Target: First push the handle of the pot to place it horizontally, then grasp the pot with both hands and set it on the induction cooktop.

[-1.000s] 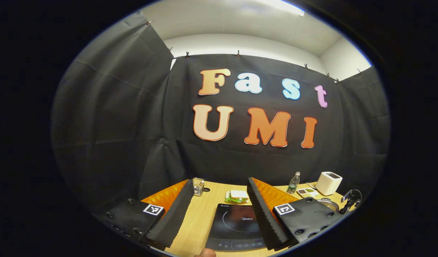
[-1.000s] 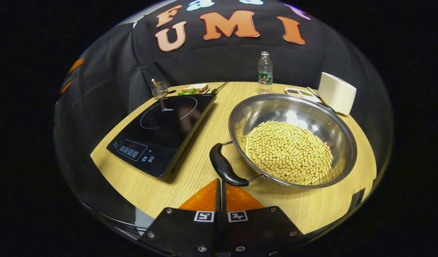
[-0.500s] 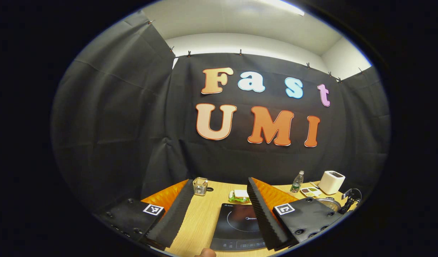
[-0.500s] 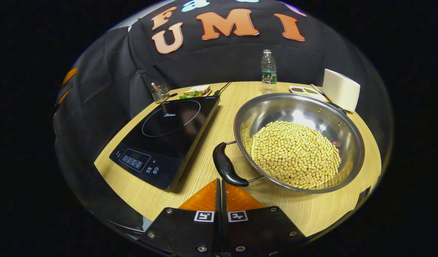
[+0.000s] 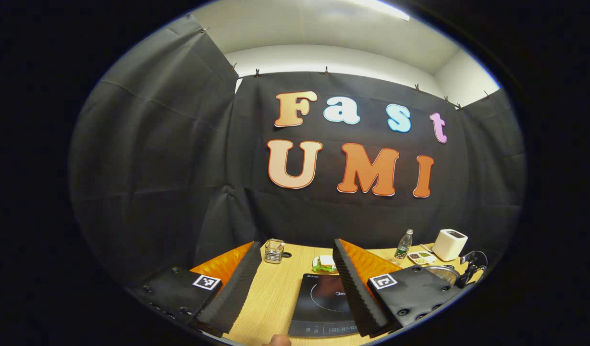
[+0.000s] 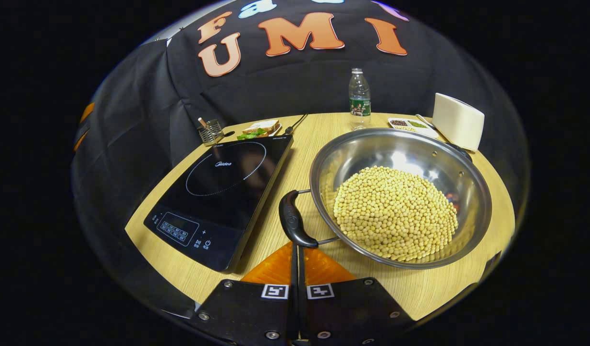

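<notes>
two grippers over one round pale wooden counter (image 6: 276,192). right gripper (image 6: 297,250): fingers pressed together with nothing between them, their ends just at or touching the near end of the black curved plastic handle (image 6: 291,225); contact cannot be told for sure. left gripper (image 5: 295,283): fingers spread wide, holding nothing, raised above the counter's near edge.

one wide shiny steel pot (image 6: 400,158), resting on the counter to the right of the cooktop, apart from it. contents: a heap of pale yellow soybeans (image 6: 396,211). its near handle lies toward the cooktop side on two wire arms; a second dark handle (image 6: 460,151) sits at the far rim.

one flat black glass induction cooktop (image 6: 223,182), nothing on it; in the left gripper view (image 5: 324,300) it lies between the spread fingers.

far edge of counter: clear plastic water bottle (image 6: 359,98), white box-shaped appliance (image 6: 457,121), small white tray of spices (image 6: 410,125), sandwich with green leaves on a plate (image 6: 259,129), small glass holder (image 6: 209,130).
</notes>
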The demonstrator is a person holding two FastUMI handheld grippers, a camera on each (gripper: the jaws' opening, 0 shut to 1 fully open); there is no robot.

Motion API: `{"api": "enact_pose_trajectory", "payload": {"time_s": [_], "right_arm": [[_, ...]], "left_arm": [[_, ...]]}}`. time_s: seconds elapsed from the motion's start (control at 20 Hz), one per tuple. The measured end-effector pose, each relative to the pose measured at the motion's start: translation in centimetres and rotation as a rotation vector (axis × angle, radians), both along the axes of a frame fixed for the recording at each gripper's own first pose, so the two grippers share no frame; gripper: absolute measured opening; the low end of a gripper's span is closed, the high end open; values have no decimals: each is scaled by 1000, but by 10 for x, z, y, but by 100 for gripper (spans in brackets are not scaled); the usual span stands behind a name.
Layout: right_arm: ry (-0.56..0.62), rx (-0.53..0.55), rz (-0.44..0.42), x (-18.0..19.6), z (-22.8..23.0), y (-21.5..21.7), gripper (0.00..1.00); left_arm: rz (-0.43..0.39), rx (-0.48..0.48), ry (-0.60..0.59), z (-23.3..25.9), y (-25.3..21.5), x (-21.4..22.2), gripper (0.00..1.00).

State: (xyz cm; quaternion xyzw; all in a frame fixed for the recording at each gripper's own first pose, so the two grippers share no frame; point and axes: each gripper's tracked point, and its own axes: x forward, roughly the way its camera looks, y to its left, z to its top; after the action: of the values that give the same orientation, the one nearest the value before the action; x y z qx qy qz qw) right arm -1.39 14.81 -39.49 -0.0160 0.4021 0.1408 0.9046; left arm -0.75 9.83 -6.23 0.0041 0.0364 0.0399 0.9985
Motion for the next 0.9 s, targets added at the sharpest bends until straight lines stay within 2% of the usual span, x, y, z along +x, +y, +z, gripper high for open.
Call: {"api": "enact_pose_trajectory", "payload": {"time_s": [0.9], "right_arm": [[-19, 73, -62, 32, -4, 20, 0]], "left_arm": [[9, 15, 11, -1, 3, -9, 97]]}}
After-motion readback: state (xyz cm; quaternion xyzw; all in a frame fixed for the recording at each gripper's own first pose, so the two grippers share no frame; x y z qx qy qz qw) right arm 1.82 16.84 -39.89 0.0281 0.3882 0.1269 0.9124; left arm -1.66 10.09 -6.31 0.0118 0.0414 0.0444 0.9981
